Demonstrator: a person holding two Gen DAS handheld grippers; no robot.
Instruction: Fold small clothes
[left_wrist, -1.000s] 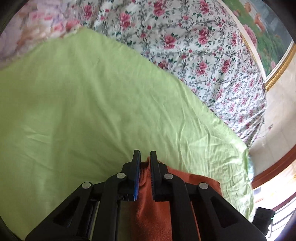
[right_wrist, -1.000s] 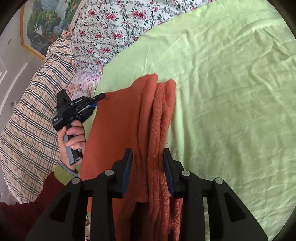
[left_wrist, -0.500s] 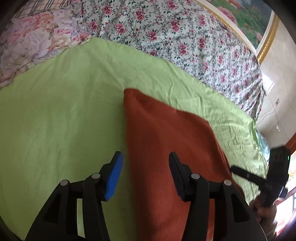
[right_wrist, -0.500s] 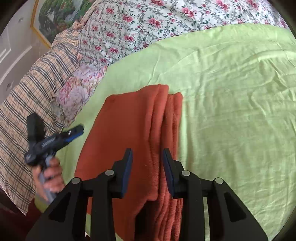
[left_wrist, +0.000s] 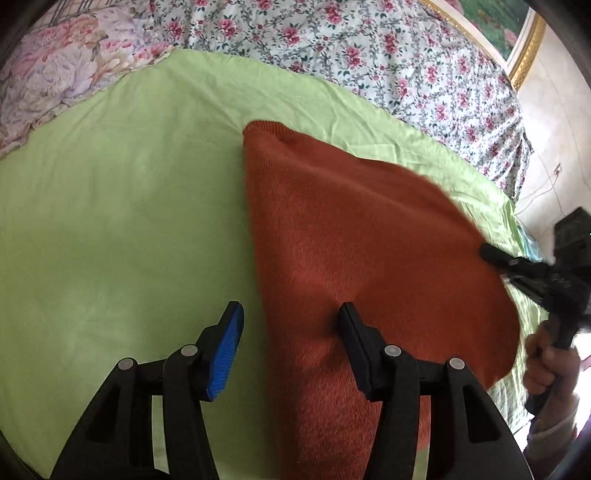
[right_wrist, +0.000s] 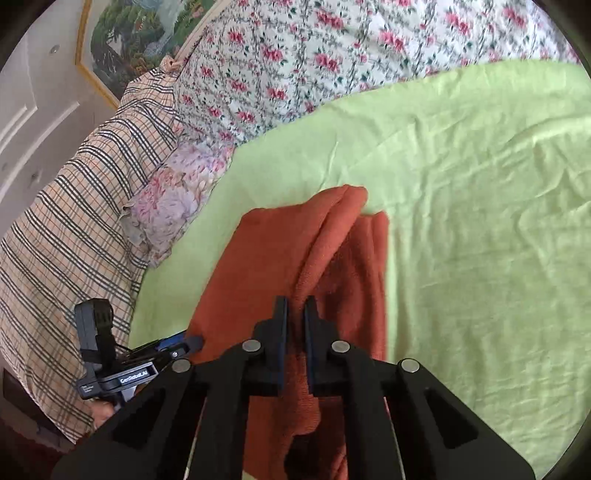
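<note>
Now, an orange knit garment (left_wrist: 362, 251) is seen laid on a lime-green sheet (left_wrist: 110, 221), folded lengthwise into a long strip. Its long axis is run away from both cameras, w/ the far narrow end pointed toward the floral bedspread (left_wrist: 369, 48). From the right wrist view, the garment (right_wrist: 277, 258) is shown as stacked layers: a flat panel on the left and a raised, rolled ridge along the right side, ending in rounded corners at the far end.

The left gripper (left_wrist: 291, 314) is held w/ its jaws spread wide; the blue-padded finger is set over bare sheet just beside the garment's left edge, while the other finger is pressed on or just above the knit itself. Nothing is clamped between them.

The right gripper (right_wrist: 295, 314) is closed down to a narrow slit, w/ a fold of the orange ridge pinched between the fingers and lifted slightly off the layer beneath.

The left gripper is also caught in the right wrist view (right_wrist: 177, 345), near the garment's left edge, approx. level w/ the near end. A plaid cover (right_wrist: 74, 240) and a pink floral pillow (right_wrist: 177, 192) are seen beyond the sheet.
</note>
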